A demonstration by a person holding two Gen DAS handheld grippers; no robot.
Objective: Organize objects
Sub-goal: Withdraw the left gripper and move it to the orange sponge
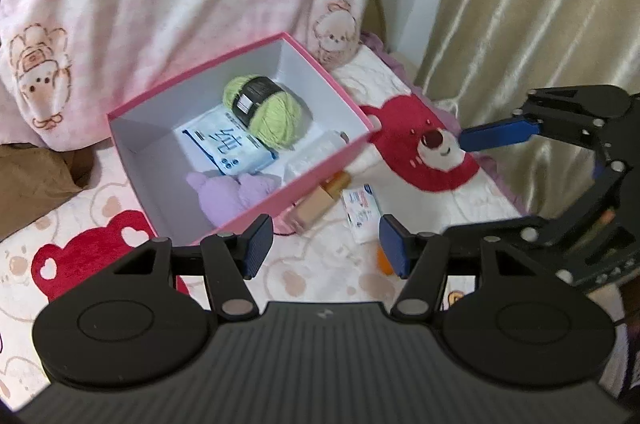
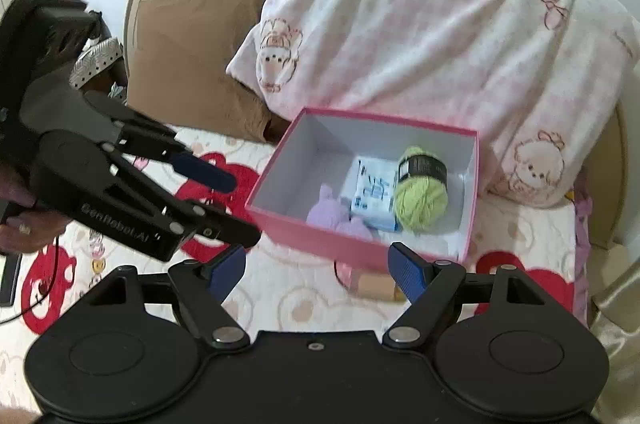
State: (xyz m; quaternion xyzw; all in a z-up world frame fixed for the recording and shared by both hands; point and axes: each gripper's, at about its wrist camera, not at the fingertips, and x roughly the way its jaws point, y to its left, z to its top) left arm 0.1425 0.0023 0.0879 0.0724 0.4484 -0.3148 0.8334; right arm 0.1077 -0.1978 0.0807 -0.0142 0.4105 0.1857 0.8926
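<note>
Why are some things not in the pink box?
Two things lie outside the pink cardboard box, on the bear-print blanket by its near wall: a tan bottle with a gold cap and a small white packet. Both grippers are open and empty.

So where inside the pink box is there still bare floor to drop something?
In the pink box, the floor is bare along the left wall, beside the purple plush. The right half is crowded: wipes pack, green yarn ball.
</note>
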